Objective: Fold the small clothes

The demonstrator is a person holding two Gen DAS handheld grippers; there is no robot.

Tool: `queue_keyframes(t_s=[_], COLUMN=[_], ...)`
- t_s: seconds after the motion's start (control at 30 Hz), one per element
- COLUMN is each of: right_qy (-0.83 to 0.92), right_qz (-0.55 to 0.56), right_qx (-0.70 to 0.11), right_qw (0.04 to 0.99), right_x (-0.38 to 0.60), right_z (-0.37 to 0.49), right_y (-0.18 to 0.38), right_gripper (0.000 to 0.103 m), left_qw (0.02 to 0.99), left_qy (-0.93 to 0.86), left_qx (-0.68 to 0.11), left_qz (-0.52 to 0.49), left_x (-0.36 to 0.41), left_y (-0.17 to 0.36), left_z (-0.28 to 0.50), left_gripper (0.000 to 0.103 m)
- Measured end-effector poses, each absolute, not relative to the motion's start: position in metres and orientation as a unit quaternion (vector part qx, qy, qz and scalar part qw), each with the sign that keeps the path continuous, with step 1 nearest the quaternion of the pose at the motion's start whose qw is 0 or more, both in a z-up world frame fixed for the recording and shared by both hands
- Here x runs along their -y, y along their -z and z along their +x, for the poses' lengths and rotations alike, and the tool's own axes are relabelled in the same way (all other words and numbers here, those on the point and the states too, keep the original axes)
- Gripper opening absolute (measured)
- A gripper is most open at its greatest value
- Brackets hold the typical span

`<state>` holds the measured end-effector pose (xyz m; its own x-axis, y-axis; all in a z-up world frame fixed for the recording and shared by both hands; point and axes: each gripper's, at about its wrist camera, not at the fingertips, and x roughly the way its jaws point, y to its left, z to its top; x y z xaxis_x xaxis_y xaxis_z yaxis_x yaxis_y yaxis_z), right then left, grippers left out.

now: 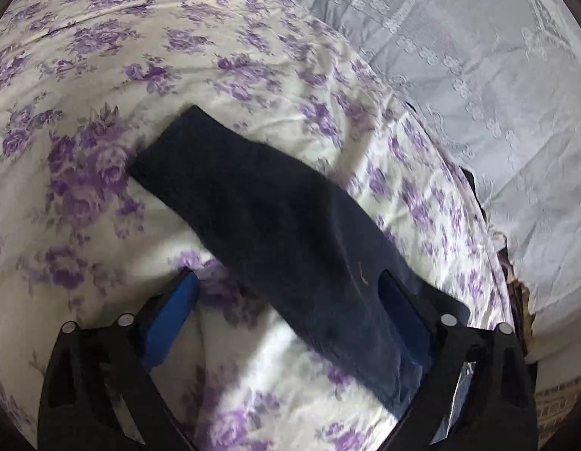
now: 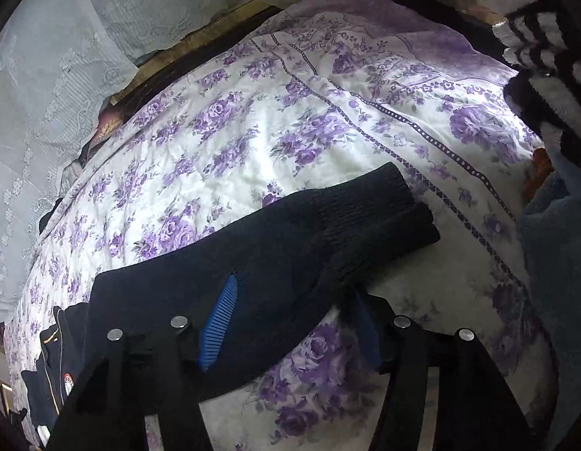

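Note:
A pair of dark navy socks point(image 1: 275, 218) lies flat on a white bedspread with purple flowers point(image 1: 102, 75). In the left wrist view my left gripper point(image 1: 286, 282) is open, its blue pads point(image 1: 173, 312) wide apart; the socks' near end lies across the right finger. In the right wrist view the socks point(image 2: 290, 248) lie stacked, ribbed cuffs point(image 2: 380, 210) pointing right. My right gripper point(image 2: 294, 300) is open and straddles the socks' middle, left pad point(image 2: 219, 323) resting on the fabric.
A pale lace curtain point(image 1: 478, 75) hangs along the bed's edge, also in the right wrist view point(image 2: 46, 112). A black-and-white striped cloth point(image 2: 546, 60) and a blue towel point(image 2: 553, 263) lie at the right. Another dark garment with a badge point(image 2: 57, 368) lies at the lower left.

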<state>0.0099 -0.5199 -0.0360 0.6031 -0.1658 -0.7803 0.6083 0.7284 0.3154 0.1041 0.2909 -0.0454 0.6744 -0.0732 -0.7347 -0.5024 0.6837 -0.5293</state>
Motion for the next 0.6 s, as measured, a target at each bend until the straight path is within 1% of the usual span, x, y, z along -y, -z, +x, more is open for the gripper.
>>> queue_keyframes(t_s=[0.03,0.07,0.1,0.13,0.17,0.2,0.23,0.27,0.33,0.37,0.4,0.43,0.47,0.5,0.57,0.6], right_qy=[0.23,0.231,0.231,0.231,0.234,0.244,0.254,0.258,0.268,0.269,0.273,0.277,0.284,0.289,0.297,0.291], right_qz=[0.286,0.283,0.284,0.287,0.288,0.287,0.289,0.296,0.297,0.296,0.287,0.277,0.269,0.266,0.244,0.232], right_qx=[-0.382,-0.382,-0.378,-0.373,-0.367,-0.36,-0.352,-0.348,-0.367,-0.38,-0.383,-0.382,-0.374,-0.358,-0.319,-0.294], right_qw=[0.848,0.849,0.85,0.852,0.853,0.854,0.853,0.852,0.84,0.834,0.835,0.837,0.841,0.847,0.866,0.88], right_x=[0.519,0.519,0.52,0.521,0.523,0.525,0.528,0.531,0.536,0.536,0.535,0.532,0.529,0.525,0.513,0.504], right_z=[0.01,0.011,0.01,0.009,0.007,0.004,0.0,-0.003,-0.001,0.002,0.003,0.003,0.0,-0.005,-0.013,-0.018], right_y=[0.036,0.036,0.035,0.034,0.033,0.031,0.029,0.029,0.036,0.041,0.042,0.039,0.034,0.027,0.009,-0.002], right_gripper=[0.06,0.06,0.06,0.058,0.041,0.018,0.014,0.014,0.014,0.014,0.013,0.013,0.015,0.019,0.021,0.023], left_qw=[0.837,0.839,0.839,0.839,0.842,0.851,0.86,0.866,0.867,0.862,0.85,0.848,0.851,0.85,0.863,0.871], left_qy=[-0.139,-0.139,-0.127,-0.118,-0.119,-0.132,-0.145,-0.153,-0.176,-0.193,-0.216,-0.214,-0.209,-0.212,-0.24,-0.258], left_qx=[-0.375,-0.374,-0.374,-0.368,-0.361,-0.352,-0.341,-0.332,-0.351,-0.372,-0.402,-0.408,-0.401,-0.395,-0.349,-0.326], left_qz=[-0.372,-0.369,-0.373,-0.382,-0.383,-0.366,-0.35,-0.34,-0.305,-0.285,-0.264,-0.263,-0.268,-0.277,-0.276,-0.261], left_x=[-0.295,-0.299,-0.302,-0.306,-0.307,-0.307,-0.307,-0.309,-0.304,-0.302,-0.298,-0.299,-0.3,-0.303,-0.303,-0.298], left_y=[0.044,0.044,0.046,0.049,0.048,0.043,0.035,0.03,0.026,0.03,0.042,0.047,0.044,0.039,0.016,0.005], left_z=[0.105,0.105,0.104,0.101,0.096,0.087,0.078,0.069,0.061,0.06,0.06,0.056,0.051,0.041,0.018,0.004], left_gripper=[0.053,0.019,0.012,0.011,0.011,0.01,0.01,0.01,0.013,0.022,0.026,0.027,0.029,0.032,0.051,0.056])
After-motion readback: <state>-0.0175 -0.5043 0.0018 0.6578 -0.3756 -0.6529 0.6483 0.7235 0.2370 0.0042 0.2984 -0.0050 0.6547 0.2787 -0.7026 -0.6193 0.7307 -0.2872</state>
